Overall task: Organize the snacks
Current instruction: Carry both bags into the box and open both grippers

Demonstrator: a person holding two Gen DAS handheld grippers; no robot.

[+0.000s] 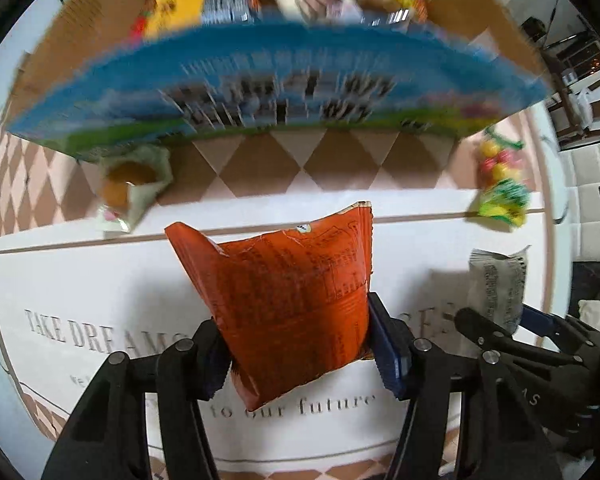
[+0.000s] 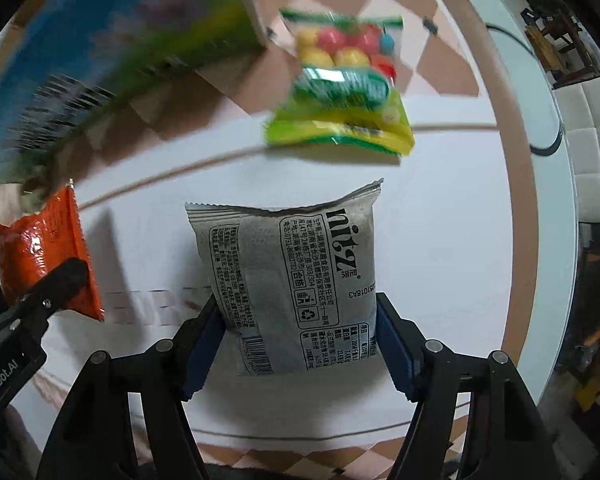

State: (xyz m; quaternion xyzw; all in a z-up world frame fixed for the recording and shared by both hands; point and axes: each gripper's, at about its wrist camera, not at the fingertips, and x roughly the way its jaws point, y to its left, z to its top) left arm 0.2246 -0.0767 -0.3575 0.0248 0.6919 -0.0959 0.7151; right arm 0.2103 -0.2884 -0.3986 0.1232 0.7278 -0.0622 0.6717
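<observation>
Black linkage arms and blue pads fill the bottom of both wrist views, and each gripper has a snack clamped between its pads. From the left wrist, the left gripper (image 1: 300, 354) is closed on an orange packet (image 1: 288, 296), pressed in at its lower part by the pads on either side, with its crimped top edge pointing away from the camera and the packet held clear of the table (image 1: 100, 272) below. From the right wrist, the right gripper (image 2: 298, 346) grips a grey packet (image 2: 292, 276) in the same way, its printed back with a barcode facing the camera and its sealed edge up-frame. The two grippers hang side by side over the round white table, which carries grey lettering and a border of pink and brown diamonds; each held packet shows at the edge of the other camera's view. Beyond them a cardboard box (image 1: 480, 12) with a blue and green printed side stands on the diamond band, blurred, with several colourful packets visible inside it. A green and yellow bag of coloured candy balls (image 2: 344, 88) lies on the table just beside the box's corner, and a pale packet with orange contents (image 1: 134, 184) lies near the box's other end.
</observation>
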